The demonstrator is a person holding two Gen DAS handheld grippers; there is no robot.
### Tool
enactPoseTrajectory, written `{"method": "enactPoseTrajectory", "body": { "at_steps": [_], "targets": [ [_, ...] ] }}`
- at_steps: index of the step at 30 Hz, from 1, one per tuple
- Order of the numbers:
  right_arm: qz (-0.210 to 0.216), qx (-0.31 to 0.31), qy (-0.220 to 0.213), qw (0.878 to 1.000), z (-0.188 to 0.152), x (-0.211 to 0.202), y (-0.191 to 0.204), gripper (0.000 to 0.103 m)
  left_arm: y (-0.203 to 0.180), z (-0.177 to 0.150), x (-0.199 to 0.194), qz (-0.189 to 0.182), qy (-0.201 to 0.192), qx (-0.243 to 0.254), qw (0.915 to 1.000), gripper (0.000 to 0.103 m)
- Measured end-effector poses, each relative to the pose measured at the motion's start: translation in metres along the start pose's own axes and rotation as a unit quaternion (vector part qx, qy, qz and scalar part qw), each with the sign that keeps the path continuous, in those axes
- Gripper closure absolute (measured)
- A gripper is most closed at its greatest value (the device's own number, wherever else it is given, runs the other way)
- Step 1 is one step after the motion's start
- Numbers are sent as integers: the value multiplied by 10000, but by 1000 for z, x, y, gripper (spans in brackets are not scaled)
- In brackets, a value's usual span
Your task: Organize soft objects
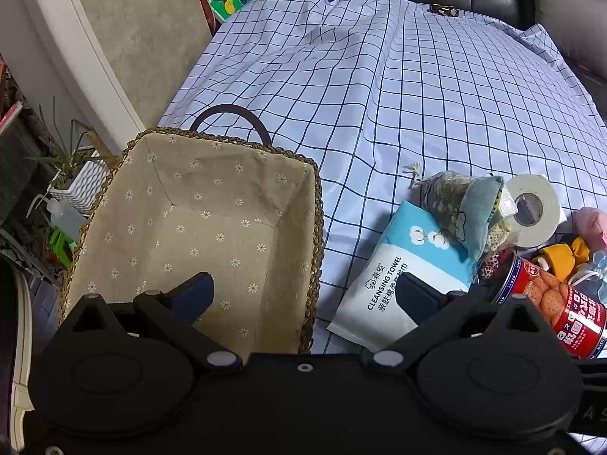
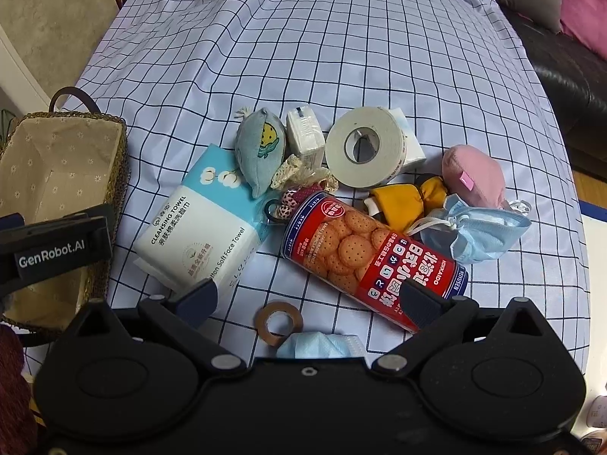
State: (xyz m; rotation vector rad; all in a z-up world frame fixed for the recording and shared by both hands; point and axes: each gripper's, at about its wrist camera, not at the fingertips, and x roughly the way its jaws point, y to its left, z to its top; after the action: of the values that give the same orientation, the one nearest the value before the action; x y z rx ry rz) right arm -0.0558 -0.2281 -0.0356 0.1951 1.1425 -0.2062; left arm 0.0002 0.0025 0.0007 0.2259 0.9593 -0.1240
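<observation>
A basket (image 2: 57, 167) stood at the left of the checked cloth (image 2: 341, 57). Just right of it lay a towel pack (image 2: 201, 223), then a biscuit can (image 2: 364, 254) on its side. Behind these sat a stuffed pouch (image 2: 260, 148), a tissue packet (image 2: 305, 138) and a tape roll (image 2: 364, 146). A face mask (image 2: 481, 231) lay right of the can, with a plush cushion (image 2: 476, 178) behind it.
</observation>
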Motion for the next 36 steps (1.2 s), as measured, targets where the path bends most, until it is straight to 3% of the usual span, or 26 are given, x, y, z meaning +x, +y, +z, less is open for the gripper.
{"method": "enactPoseTrajectory", "body": {
  "at_steps": [36],
  "targets": [
    [13, -78, 63, 9999, -2, 2, 4, 1, -2, -2, 0, 32, 3, 67, 10000, 4]
  ]
}}
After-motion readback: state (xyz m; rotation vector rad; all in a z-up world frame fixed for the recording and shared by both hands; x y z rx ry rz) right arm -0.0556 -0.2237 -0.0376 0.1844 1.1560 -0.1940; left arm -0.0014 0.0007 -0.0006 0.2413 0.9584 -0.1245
